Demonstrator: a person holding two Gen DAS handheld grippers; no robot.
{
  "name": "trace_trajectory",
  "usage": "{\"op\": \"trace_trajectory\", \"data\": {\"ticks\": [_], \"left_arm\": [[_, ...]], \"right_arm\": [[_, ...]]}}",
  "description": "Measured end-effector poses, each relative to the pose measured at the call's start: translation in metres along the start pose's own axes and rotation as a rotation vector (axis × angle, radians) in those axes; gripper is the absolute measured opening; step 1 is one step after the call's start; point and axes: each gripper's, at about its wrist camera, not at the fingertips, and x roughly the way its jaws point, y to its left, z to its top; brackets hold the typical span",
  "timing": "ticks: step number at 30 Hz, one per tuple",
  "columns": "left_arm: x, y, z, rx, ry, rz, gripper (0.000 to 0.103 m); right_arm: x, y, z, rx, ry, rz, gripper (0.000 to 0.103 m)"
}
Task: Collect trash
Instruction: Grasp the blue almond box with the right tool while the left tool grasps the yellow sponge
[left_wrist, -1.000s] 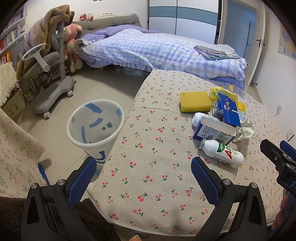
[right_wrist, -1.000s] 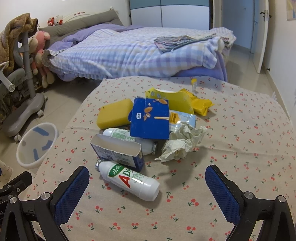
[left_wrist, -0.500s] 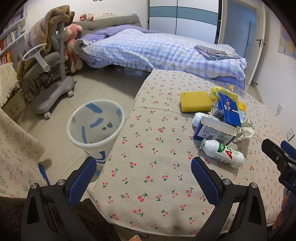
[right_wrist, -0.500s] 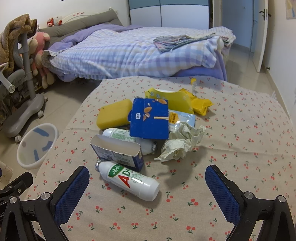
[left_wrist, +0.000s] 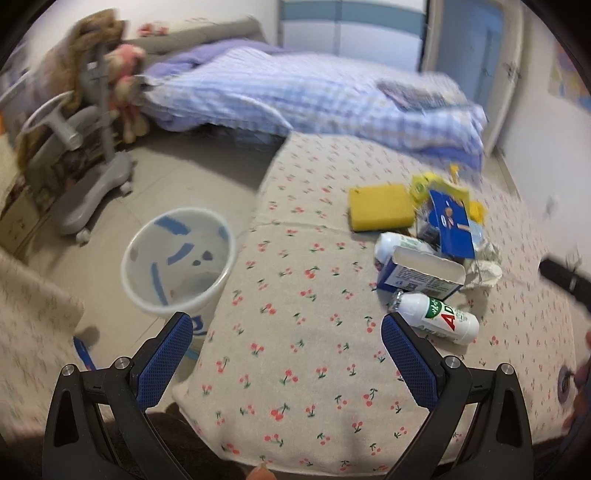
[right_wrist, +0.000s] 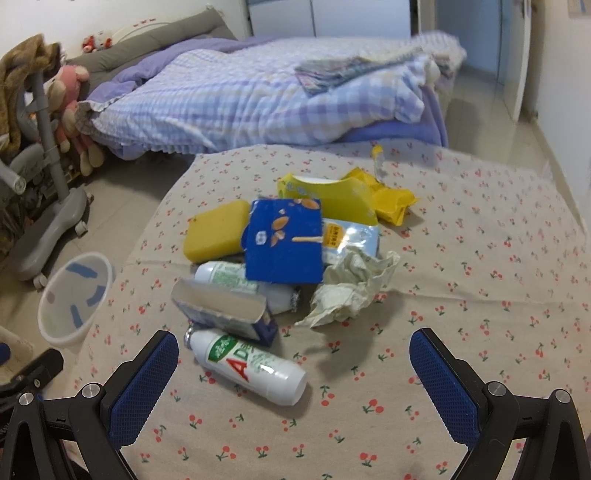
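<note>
Hovering over the desk's near edge, we hold both claws spread wide with nothing between their pads. Our right claw (right_wrist: 293, 363) frames the white bottle (right_wrist: 248, 363) lying on its side, the nearest piece and so, we judge, the easiest first pick. Our left claw (left_wrist: 286, 350) sits by the desk's left edge, close to the bin (left_wrist: 179, 258) on the floor just beyond that edge, likely placed there for short drops. Behind the bottle, mid-desk, trash lies heaped: one open carton (right_wrist: 225, 314), a second bottle (right_wrist: 236, 282), one blue box (right_wrist: 284, 240), one crumpled paper (right_wrist: 351, 291), one yellow sponge (right_wrist: 216, 234), and yellow wrappers (right_wrist: 391, 201) we cannot count.
</note>
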Motion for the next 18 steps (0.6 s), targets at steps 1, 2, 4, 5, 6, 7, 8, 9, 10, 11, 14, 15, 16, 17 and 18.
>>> {"op": "trace_trajectory", "data": {"ticks": [1, 2, 4, 5, 6, 7, 8, 9, 10, 11, 14, 15, 16, 17, 18], "left_arm": [[0.006, -0.007, 0.014, 0.042, 0.023, -0.003, 0.103], [0.009, -0.01, 0.02, 0.06, 0.032, -0.006, 0.103], [0.02, -0.018, 0.041, 0.108, 0.065, -0.017, 0.103], [0.024, -0.02, 0.049, 0.124, 0.077, -0.011, 0.103], [0.029, -0.022, 0.059, 0.137, 0.081, 0.0, 0.103], [0.035, -0.022, 0.069, 0.144, 0.082, 0.016, 0.103], [0.041, -0.021, 0.077, 0.14, 0.086, 0.026, 0.103], [0.047, -0.018, 0.082, 0.123, 0.091, 0.025, 0.103], [0.055, -0.014, 0.087, 0.091, 0.101, 0.016, 0.103], [0.061, -0.01, 0.089, 0.067, 0.112, 0.008, 0.103], [0.085, -0.005, 0.093, 0.035, 0.176, -0.017, 0.103], [0.093, -0.004, 0.096, 0.035, 0.193, -0.02, 0.103], [0.097, -0.004, 0.097, 0.033, 0.197, -0.017, 0.103], [0.101, -0.003, 0.098, 0.028, 0.204, -0.016, 0.103], [0.107, -0.002, 0.1, 0.021, 0.215, -0.024, 0.103]], "right_arm": [[0.003, -0.008, 0.008, 0.029, 0.017, 0.015, 0.103], [0.005, -0.015, 0.016, 0.05, 0.024, 0.019, 0.103], [0.012, -0.027, 0.031, 0.064, 0.032, 0.006, 0.103], [0.018, -0.033, 0.04, 0.072, 0.04, 0.0, 0.103], [0.024, -0.037, 0.047, 0.082, 0.049, -0.001, 0.103], [0.032, -0.041, 0.054, 0.097, 0.067, 0.016, 0.103], [0.043, -0.045, 0.062, 0.11, 0.091, 0.052, 0.103], [0.052, -0.045, 0.067, 0.118, 0.115, 0.078, 0.103], [0.066, -0.045, 0.072, 0.129, 0.152, 0.098, 0.103], [0.075, -0.043, 0.075, 0.131, 0.176, 0.111, 0.103], [0.108, -0.027, 0.084, 0.107, 0.243, 0.145, 0.103], [0.118, -0.021, 0.086, 0.096, 0.254, 0.144, 0.103], [0.128, -0.015, 0.088, 0.08, 0.267, 0.139, 0.103], [0.135, -0.012, 0.09, 0.071, 0.277, 0.131, 0.103], [0.144, -0.008, 0.09, 0.06, 0.29, 0.119, 0.103]]}}
